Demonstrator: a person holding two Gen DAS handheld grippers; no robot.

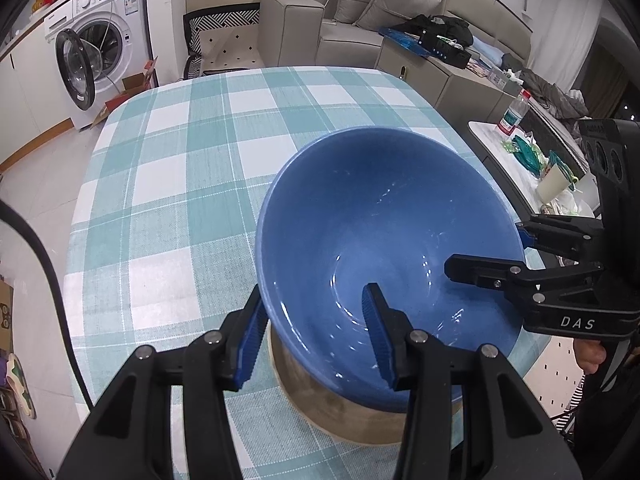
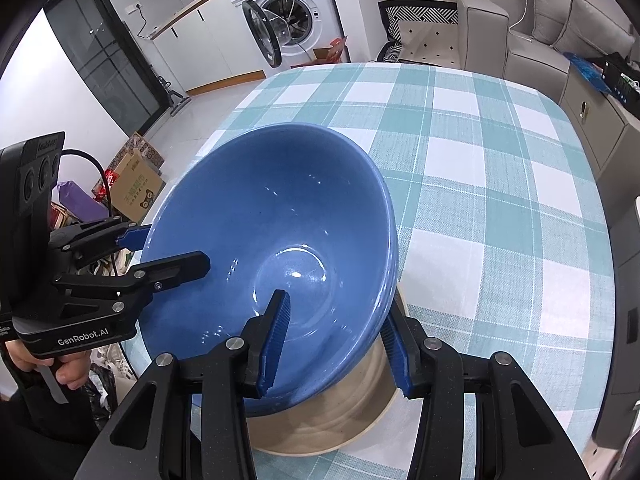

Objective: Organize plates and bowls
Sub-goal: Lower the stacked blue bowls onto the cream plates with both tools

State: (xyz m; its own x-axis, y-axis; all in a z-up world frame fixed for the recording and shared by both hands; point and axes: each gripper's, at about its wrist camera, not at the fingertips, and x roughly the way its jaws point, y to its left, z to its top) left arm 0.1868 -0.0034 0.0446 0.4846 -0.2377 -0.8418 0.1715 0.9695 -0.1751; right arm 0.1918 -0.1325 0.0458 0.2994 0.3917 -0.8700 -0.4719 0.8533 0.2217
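A blue bowl [image 1: 384, 240] is held tilted above the near edge of the bench [image 1: 192, 168], over a beige plate [image 1: 340, 412] that rests on the checked teal-and-white tablecloth [image 2: 500, 184]. The bowl's rim is straddled on one side by the left gripper [image 1: 316, 336], with one blue-padded finger inside the bowl and the other against the outer wall; the jaws are set narrow and closed on the bowl wall. The opposite side of the rim is clamped in the same manner by the right gripper [image 2: 336, 344]. In the right wrist view, stacked rim lines are visible at the bowl's edge, so more than one bowl may be nested; this cannot be confirmed. The rest of the bench surface is seen bare. Beyond the bench, a washing machine [image 2: 292, 12] with its door open, a grey sofa [image 1: 360, 12], a patterned chair [image 2: 420, 32] and cardboard boxes [image 2: 136, 188] on the tiled floor are shown.
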